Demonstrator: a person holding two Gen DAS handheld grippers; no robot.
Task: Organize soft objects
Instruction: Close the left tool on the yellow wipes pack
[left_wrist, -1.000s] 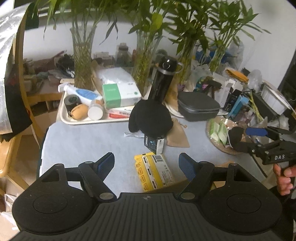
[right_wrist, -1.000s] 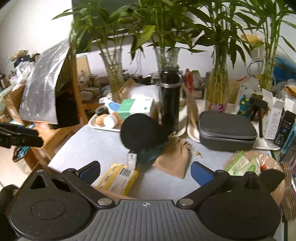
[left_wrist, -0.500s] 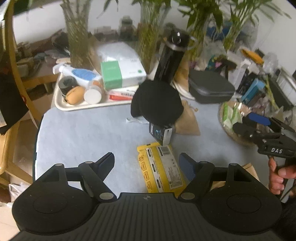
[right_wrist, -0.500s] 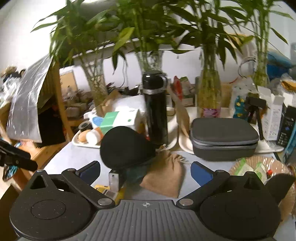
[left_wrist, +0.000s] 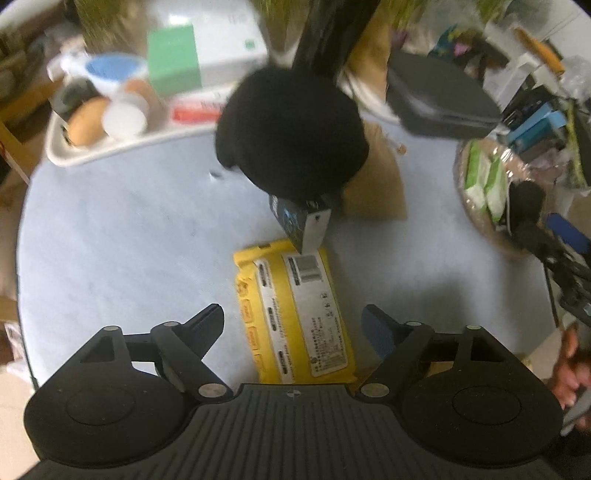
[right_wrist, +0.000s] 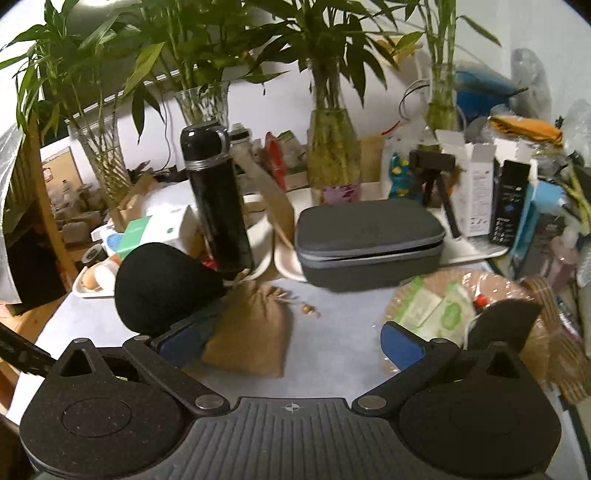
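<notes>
Below, the left tongs (left_wrist: 293, 326), jaws just widened, straddle a yellow packet (left_wrist: 295, 310) without touching it. The right tongs (right_wrist: 291, 338) gape empty near a brown drawstring pouch (right_wrist: 251, 332) on the counter (left_wrist: 122, 236).

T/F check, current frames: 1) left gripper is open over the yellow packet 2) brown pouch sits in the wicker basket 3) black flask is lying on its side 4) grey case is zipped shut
1) True: the left gripper is open, jaws having just widened, with the yellow packet below, untouched.
2) False: the brown pouch lies on the table, beside the wicker basket.
3) False: the black flask stands upright.
4) True: the grey case is closed.
</notes>
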